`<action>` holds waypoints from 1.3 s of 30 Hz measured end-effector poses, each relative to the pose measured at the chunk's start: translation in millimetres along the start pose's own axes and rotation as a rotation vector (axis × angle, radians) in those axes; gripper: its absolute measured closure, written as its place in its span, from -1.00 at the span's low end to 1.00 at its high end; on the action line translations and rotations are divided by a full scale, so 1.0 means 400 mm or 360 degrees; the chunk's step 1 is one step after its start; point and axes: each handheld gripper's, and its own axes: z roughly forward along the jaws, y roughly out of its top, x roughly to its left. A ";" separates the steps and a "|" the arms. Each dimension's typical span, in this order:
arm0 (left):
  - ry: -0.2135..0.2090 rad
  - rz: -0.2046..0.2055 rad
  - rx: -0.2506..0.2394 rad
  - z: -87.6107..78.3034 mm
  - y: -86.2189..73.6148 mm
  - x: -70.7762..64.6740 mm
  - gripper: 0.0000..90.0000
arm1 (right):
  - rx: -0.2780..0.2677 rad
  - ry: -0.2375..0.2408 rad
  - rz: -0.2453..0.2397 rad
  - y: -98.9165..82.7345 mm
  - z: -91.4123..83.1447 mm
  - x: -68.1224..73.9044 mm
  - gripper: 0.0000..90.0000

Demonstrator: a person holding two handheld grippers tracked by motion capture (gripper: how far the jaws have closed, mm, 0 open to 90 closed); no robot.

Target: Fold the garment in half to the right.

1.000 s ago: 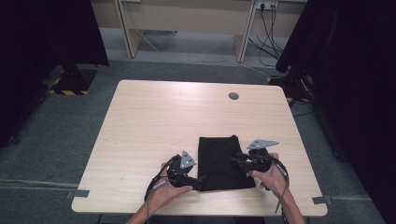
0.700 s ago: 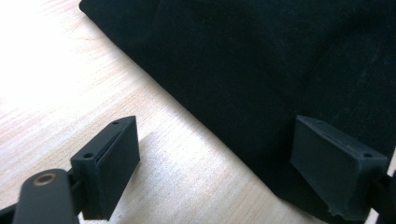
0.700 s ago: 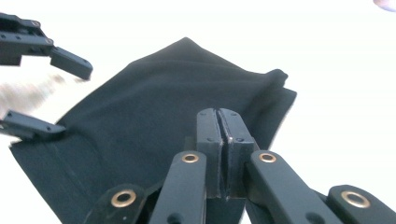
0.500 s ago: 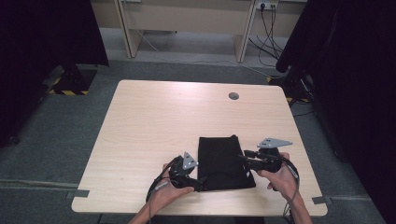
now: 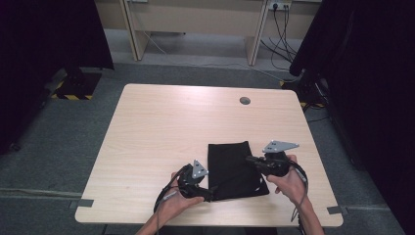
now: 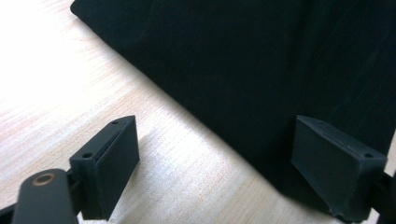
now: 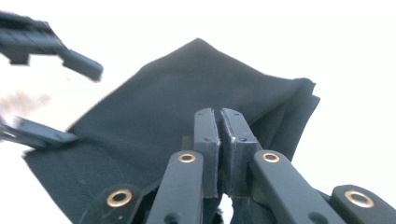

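A black folded cloth (image 5: 235, 166) lies flat on the light wooden table (image 5: 171, 127) near its front edge. My left gripper (image 5: 209, 195) rests at the cloth's front left corner. In the left gripper view its jaws (image 6: 215, 154) stand open, one on bare wood, the other over the cloth (image 6: 243, 60). My right gripper (image 5: 248, 158) hovers over the cloth's right edge. Its jaws (image 7: 219, 116) have just been closing and are now shut, with no cloth visible between the pads. The cloth (image 7: 177, 93) lies below and beyond them, and the left gripper (image 7: 86, 105) shows farther off.
A round cable hole (image 5: 244, 101) sits in the table's far right part. Bare wood spreads left of and beyond the cloth. Dark curtains (image 5: 44, 39) hang at both sides, and cables (image 5: 281, 29) run down behind the table.
The right gripper has lifted slightly off the cloth's right side and its jaws have come together. The left gripper and the cloth have stayed put.
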 end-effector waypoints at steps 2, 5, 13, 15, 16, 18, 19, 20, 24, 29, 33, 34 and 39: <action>0.0006 0.0003 0.0000 0.001 0.000 -0.002 -0.68 | -0.0024 -0.0035 -0.0002 -0.004 -0.016 0.000 0.91; 0.0018 0.0013 -0.0005 0.002 -0.001 -0.005 -0.68 | 0.0058 -0.0071 0.0050 -0.054 0.009 -0.012 0.86; 0.0019 0.0000 -0.0004 -0.001 -0.002 -0.002 -0.68 | 0.0137 -0.0148 0.0190 -0.128 0.050 -0.042 0.40; 0.0008 -0.0018 -0.0015 -0.006 -0.001 0.000 -0.67 | 0.0111 -0.0155 0.0241 -0.126 0.043 -0.044 0.23; 0.0006 -0.0034 -0.0037 -0.009 0.001 0.001 -0.67 | 0.0080 -0.0152 0.0254 -0.123 0.033 -0.044 0.19; 0.0000 -0.0050 -0.0068 -0.013 0.006 0.001 -0.67 | 0.0018 -0.0155 0.0269 -0.116 0.000 -0.037 0.11; -0.0012 -0.0053 -0.0077 -0.015 0.009 0.000 -0.67 | -0.0005 -0.0151 0.0264 -0.114 -0.013 -0.034 0.10; -0.0019 -0.0054 -0.0081 -0.017 0.010 -0.001 -0.67 | -0.0027 -0.0137 0.0259 -0.116 -0.034 -0.026 0.09; -0.0013 -0.0051 -0.0085 -0.011 0.016 -0.005 -0.68 | -0.0010 -0.0093 0.0272 -0.144 -0.068 -0.007 0.03; -0.0012 -0.0032 -0.0048 0.005 0.013 -0.012 -0.68 | 0.0051 0.0003 0.0277 -0.183 -0.063 0.010 0.05; 0.0008 -0.0003 -0.0021 0.013 0.008 -0.019 -0.69 | 0.0074 0.0080 0.0229 -0.192 -0.049 -0.008 0.63; 0.0004 -0.0002 -0.0020 0.012 0.007 -0.019 -0.68 | 0.0067 0.0105 0.0234 -0.193 -0.050 -0.011 0.73; 0.0023 0.0007 -0.0010 0.011 0.006 -0.021 -0.69 | -0.0010 0.0119 0.0206 -0.187 -0.096 -0.012 0.88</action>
